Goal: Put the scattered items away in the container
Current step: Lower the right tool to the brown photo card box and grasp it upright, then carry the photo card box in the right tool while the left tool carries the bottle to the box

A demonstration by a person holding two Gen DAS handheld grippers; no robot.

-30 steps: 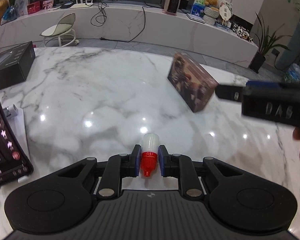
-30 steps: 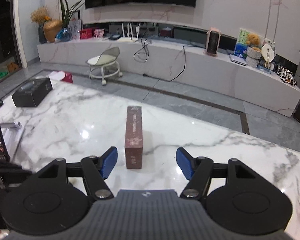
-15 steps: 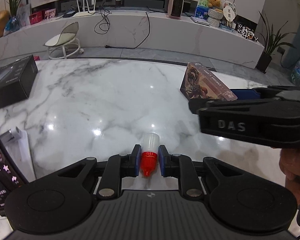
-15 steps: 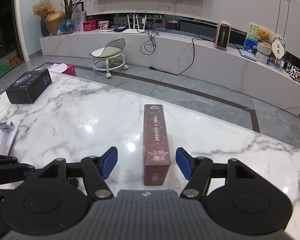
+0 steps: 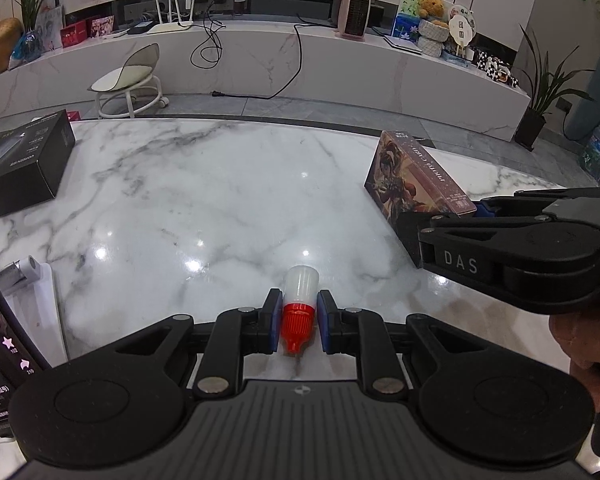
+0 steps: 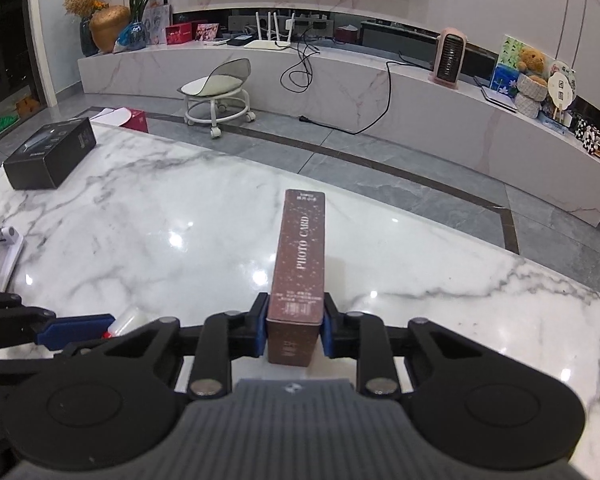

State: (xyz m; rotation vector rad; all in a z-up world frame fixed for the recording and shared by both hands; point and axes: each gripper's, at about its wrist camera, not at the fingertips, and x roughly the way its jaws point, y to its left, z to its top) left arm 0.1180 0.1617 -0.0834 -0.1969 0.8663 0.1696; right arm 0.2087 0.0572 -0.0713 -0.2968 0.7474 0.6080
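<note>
Glossy marble table; left gripper jaws clamp red-capped bottle; right gripper jaws clamp oblong card box.

Bare tabletop spans the middle; a black box blocks its far left corner, a phone stand the left edge.

The marble table is polished and glossy, throwing back lamp glare, while the photo card box looks like smooth printed cardboard, the black box matt card, and the small bottle translucent plastic with a red cap.
</note>
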